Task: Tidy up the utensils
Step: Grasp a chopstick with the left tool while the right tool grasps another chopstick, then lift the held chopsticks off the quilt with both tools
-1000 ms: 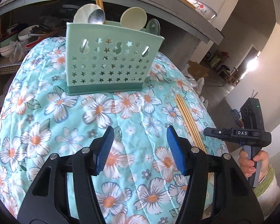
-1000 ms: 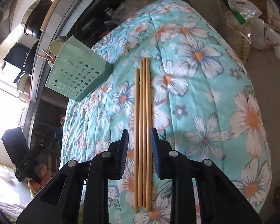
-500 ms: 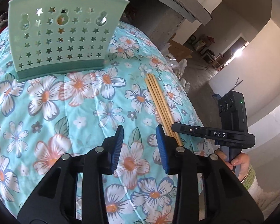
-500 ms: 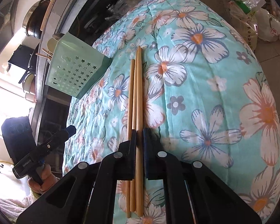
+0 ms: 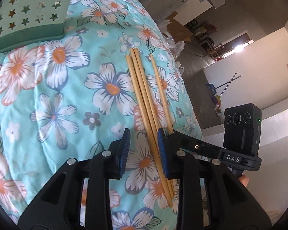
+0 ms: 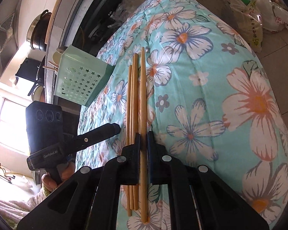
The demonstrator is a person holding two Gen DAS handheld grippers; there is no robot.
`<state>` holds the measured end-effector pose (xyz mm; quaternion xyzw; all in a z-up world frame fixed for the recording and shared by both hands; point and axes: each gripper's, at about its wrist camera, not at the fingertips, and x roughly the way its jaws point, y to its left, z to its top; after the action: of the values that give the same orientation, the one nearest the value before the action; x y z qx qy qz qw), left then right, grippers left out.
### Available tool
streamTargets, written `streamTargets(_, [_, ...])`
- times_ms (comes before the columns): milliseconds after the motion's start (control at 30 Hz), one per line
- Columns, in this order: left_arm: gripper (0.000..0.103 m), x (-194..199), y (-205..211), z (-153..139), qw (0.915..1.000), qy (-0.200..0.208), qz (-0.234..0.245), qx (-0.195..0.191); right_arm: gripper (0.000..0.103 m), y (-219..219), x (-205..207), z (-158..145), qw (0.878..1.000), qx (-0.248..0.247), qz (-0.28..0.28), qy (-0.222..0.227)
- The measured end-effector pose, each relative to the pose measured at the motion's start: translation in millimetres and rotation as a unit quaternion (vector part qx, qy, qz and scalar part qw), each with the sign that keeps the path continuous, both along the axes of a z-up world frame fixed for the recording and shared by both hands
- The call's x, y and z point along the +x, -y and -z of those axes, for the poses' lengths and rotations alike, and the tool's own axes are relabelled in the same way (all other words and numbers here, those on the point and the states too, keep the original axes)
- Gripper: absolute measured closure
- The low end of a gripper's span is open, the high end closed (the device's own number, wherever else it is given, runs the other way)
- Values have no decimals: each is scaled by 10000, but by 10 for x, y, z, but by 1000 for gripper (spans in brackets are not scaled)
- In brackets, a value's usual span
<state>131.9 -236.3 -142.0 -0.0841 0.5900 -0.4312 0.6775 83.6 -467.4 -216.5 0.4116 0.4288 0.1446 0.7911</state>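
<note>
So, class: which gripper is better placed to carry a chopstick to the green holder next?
The right gripper: it is shut on one chopstick. The left gripper is open around the others, gripping nothing.

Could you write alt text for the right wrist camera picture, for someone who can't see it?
The right claw is shut on one wooden chopstick, set apart from three more chopsticks lying together beside it on a turquoise flowered quilt. At left, the other hand-held claw reaches in toward them. A pale green star-punched utensil holder sits farther back.
</note>
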Motion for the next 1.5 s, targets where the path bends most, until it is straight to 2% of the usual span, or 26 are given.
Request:
streamTargets(167, [77, 112, 106, 159, 9992, -387, -95, -91, 96, 14, 5, 39, 10000, 76, 0, 14])
streamTargets(267, [86, 173, 110, 227, 9976, -634, -232, -167, 96, 24, 1, 60, 9999, 120, -6, 27])
streamTargets(500, [97, 288, 78, 375, 9917, -1107, -428, -499, 96, 54, -16, 95, 9999, 166, -13, 24])
streamTargets(733, [97, 254, -82, 320, 9882, -1233, -584, -700, 96, 56, -18, 88, 9999, 151, -25, -53])
streamTargets(933, [98, 240, -309, 189, 9898, -1052, -721, -642, 96, -13, -36, 12, 9996, -71, -106, -266])
streamTargets(1200, [97, 168, -678, -4, 9962, -140, -815, 272, 95, -148, -53, -171, 9942, -934, -274, -464])
streamTargets(1300, [97, 163, -733, -21, 9961, 76, -755, 445, 92, -183, 25, -275, 9895, -1360, -284, -397])
streamTargets(1367, [97, 182, -760, -20, 9958, 140, -750, 501, 87, -172, 102, -332, 9875, -1525, -236, -336])
streamTargets(1500, [97, 178, -771, 7, 9956, 78, -792, 493, 86, -146, 309, -417, 9829, -1820, -177, -199])
